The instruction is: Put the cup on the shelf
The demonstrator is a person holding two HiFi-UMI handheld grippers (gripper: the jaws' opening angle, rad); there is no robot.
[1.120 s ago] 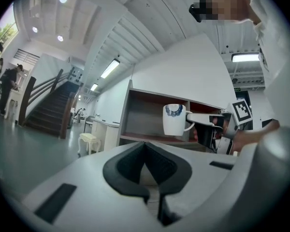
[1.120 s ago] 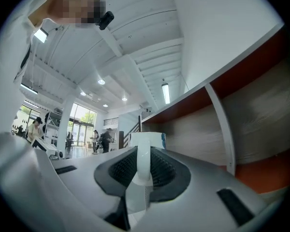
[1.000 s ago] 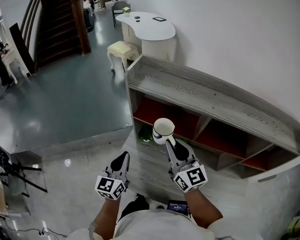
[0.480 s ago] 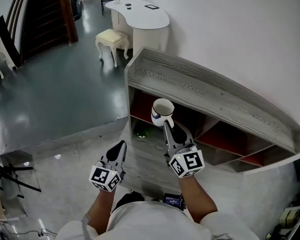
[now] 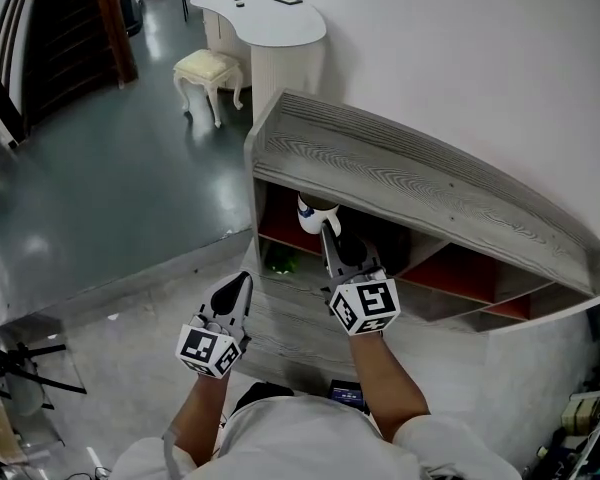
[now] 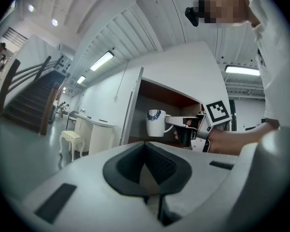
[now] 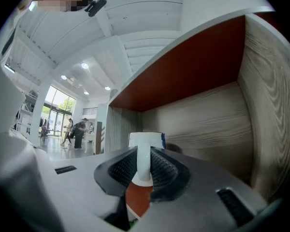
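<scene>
A white cup (image 5: 314, 214) with a blue print hangs by its handle from my right gripper (image 5: 330, 240), which is shut on that handle. The cup sits half under the top board of the grey wood-grain shelf (image 5: 410, 183), at the mouth of its upper left compartment. In the right gripper view the handle (image 7: 143, 161) stands between the pads, with the cup body (image 7: 145, 139) ahead and the compartment's red ceiling above. The left gripper view shows the cup (image 6: 155, 123) upright, above the compartment floor. My left gripper (image 5: 240, 286) hangs lower left, shut and empty.
The shelf stands against a white wall, with red-lined compartments to the right (image 5: 460, 268). Something green (image 5: 280, 262) lies in the lower left compartment. A white rounded table (image 5: 265, 26) and a cream stool (image 5: 205, 65) stand beyond the shelf's left end. A dark stand (image 5: 20, 360) is at lower left.
The right gripper has carried the cup forward and up, from in front of the shelf to under its top board. The view has closed in on the shelf. The left gripper stays shut.
</scene>
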